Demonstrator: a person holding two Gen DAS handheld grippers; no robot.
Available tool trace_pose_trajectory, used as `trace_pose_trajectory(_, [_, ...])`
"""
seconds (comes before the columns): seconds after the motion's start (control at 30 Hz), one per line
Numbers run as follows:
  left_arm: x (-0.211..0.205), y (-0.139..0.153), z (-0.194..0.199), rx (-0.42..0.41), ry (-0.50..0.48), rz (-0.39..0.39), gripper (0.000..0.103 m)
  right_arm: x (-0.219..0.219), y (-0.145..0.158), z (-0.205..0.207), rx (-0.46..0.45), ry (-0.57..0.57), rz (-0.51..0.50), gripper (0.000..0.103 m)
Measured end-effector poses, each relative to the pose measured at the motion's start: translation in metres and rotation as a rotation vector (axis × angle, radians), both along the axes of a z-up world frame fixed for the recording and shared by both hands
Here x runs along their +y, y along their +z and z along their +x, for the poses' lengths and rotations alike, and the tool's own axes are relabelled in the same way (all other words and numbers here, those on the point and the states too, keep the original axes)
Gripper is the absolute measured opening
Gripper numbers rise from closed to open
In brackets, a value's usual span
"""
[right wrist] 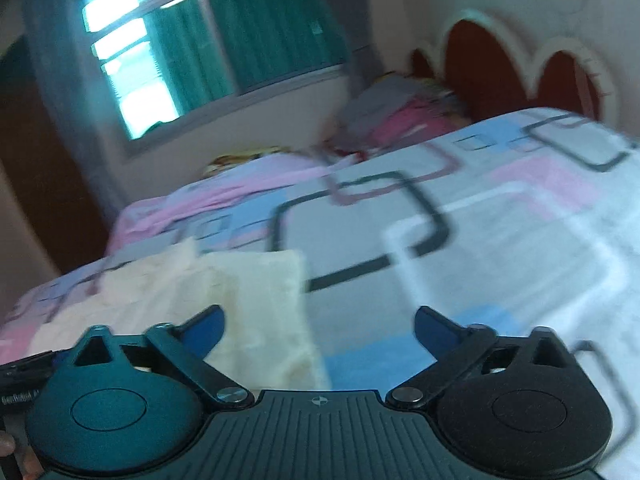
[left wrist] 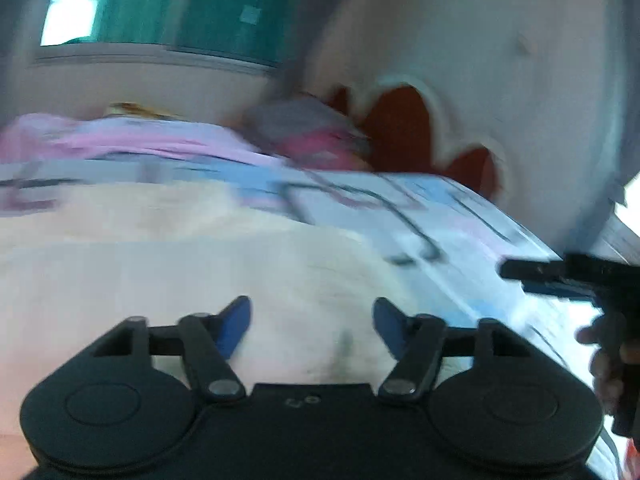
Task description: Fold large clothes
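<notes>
- On the bed, a cream garment (right wrist: 224, 304) lies folded flat, its straight right edge running up the patterned bedsheet (right wrist: 500, 220); in the left wrist view the same cloth fills the ground ahead of the camera.
- Over the cream garment the left tool (left wrist: 312, 320) hangs with its blue fingers (left wrist: 236, 326) parted about halfway; nothing sits between them, and the pads press on no cloth.
- Beside the garment's right edge the right tool (right wrist: 320, 334) stands wide open, one blue finger (right wrist: 206, 334) above the cream cloth and the other above a blue patch of the sheet; it grips nothing.
- At the right edge of the left wrist view, the right tool shows as a dark shape with a person's hand (left wrist: 608, 356) around its handle.
- Farther up the bed a pink cloth (right wrist: 224, 192) lies crumpled, and past it a heap of grey and pink clothes (right wrist: 400, 120) rests near the red headboard (right wrist: 480, 68).
- Behind all this, a window (right wrist: 120, 60) with green curtains (right wrist: 272, 28) is set in the pale wall; both views are blurred.
</notes>
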State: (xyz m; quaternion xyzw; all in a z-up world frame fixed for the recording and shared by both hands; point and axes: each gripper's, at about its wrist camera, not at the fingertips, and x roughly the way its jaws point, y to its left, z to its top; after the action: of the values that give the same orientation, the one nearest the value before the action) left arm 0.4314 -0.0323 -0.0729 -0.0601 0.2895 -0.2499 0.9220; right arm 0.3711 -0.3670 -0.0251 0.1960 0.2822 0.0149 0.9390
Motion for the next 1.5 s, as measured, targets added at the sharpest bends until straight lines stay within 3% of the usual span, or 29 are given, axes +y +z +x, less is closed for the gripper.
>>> trace_pose_trajectory(0.03, [0.020,0.001,0.001,-0.010,0.062,0.009,0.059,0.007,-0.003,0.010,0.006,0.024,0.024,0.091])
trace_pose_trajectory(0.13, [0.082,0.004,0.012,-0.016,0.226,0.065,0.058,0.023,-0.016,0.039,0.039,0.094,0.100,0.072])
trace_pose_trajectory(0.2, [0.118,0.003,0.018,-0.011,0.294,0.083,0.058,0.036,-0.029,0.059,0.077,0.129,0.126,0.068])
trace_pose_trajectory(0.23, [0.128,0.000,0.022,-0.008,0.311,0.096,0.058,0.041,-0.035,0.067,0.103,0.138,0.138,0.059])
trace_pose_trajectory(0.27, [0.136,-0.004,0.026,-0.002,0.323,0.112,0.058,0.047,-0.042,0.075,0.143,0.153,0.152,0.038])
trace_pose_trajectory(0.3, [0.146,-0.008,0.030,0.012,0.328,0.125,0.057,0.054,-0.047,0.080,0.171,0.174,0.162,0.027])
trace_pose_trajectory(0.33, [0.153,-0.015,0.035,0.029,0.338,0.137,0.056,0.061,-0.048,0.081,0.179,0.182,0.150,0.024])
trace_pose_trajectory(0.5, [0.178,-0.039,0.046,0.061,0.376,0.220,0.057,0.096,-0.049,0.071,0.189,0.240,0.025,0.024])
trace_pose_trajectory(0.7, [0.189,-0.020,0.050,0.007,0.336,0.206,0.057,0.096,-0.050,0.073,0.191,0.211,-0.011,0.023])
trace_pose_trajectory(0.77, [0.188,-0.015,0.058,-0.005,0.324,0.214,0.058,0.094,-0.041,0.072,0.147,0.153,-0.053,0.024])
trace_pose_trajectory(0.8, [0.188,-0.014,0.064,-0.007,0.325,0.218,0.058,0.093,-0.036,0.073,0.120,0.111,-0.078,0.027])
trace_pose_trajectory(0.87, [0.186,-0.012,0.073,0.002,0.317,0.204,0.058,0.092,-0.028,0.074,0.069,0.058,-0.104,0.061])
trace_pose_trajectory(0.93, [0.173,-0.006,0.076,-0.004,0.274,0.158,0.064,0.099,-0.023,0.082,0.042,0.077,-0.098,0.061])
trace_pose_trajectory(1.0, [0.148,-0.001,0.072,-0.039,0.211,0.160,0.086,0.114,-0.025,0.093,0.038,0.106,-0.132,0.061])
trace_pose_trajectory(1.03, [0.131,-0.001,0.071,-0.053,0.185,0.175,0.086,0.120,-0.028,0.098,0.038,0.120,-0.149,0.060])
trace_pose_trajectory(1.13, [0.095,-0.012,0.082,-0.001,0.129,0.192,0.079,0.141,-0.047,0.120,0.109,0.162,-0.205,0.041])
trace_pose_trajectory(1.23, [0.072,-0.032,0.094,0.050,0.101,0.288,0.079,0.149,-0.063,0.127,0.143,0.158,-0.274,0.042])
trace_pose_trajectory(1.33, [0.072,-0.034,0.093,0.045,0.089,0.328,0.084,0.143,-0.057,0.120,0.136,0.140,-0.269,0.042])
trace_pose_trajectory(1.4, [0.081,-0.025,0.081,0.005,0.099,0.334,0.095,0.129,-0.045,0.103,0.105,0.098,-0.244,0.050])
trace_pose_trajectory(1.43, [0.089,-0.021,0.072,-0.023,0.104,0.329,0.096,0.123,-0.041,0.093,0.095,0.078,-0.245,0.065])
trace_pose_trajectory(1.47, [0.099,-0.019,0.061,-0.036,0.113,0.323,0.096,0.115,-0.037,0.081,0.086,0.060,-0.251,0.071])
trace_pose_trajectory(1.5, [0.108,-0.018,0.055,-0.037,0.121,0.318,0.096,0.109,-0.034,0.068,0.085,0.056,-0.251,0.071])
